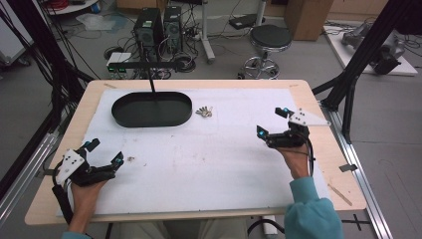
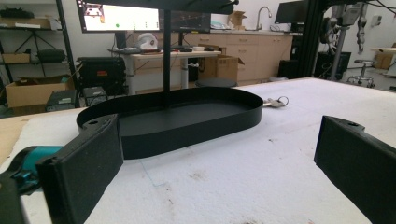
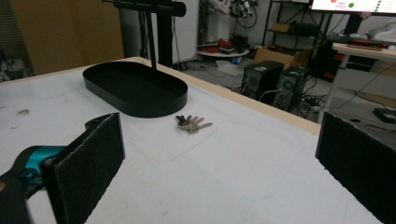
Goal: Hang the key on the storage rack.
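A black oval tray with a thin upright post lies at the back left of the white mat; it also shows as the tray and the tray. A bunch of keys lies just right of it, seen as keys and keys. My left gripper rests open near the front left, jaws wide apart and empty. My right gripper hovers open at the right, pointing toward the keys, nothing between its jaws.
The white mat covers most of the wooden table. A small brown stain marks the mat by the left gripper. Beyond the table stand a stool, computer towers and black frame legs.
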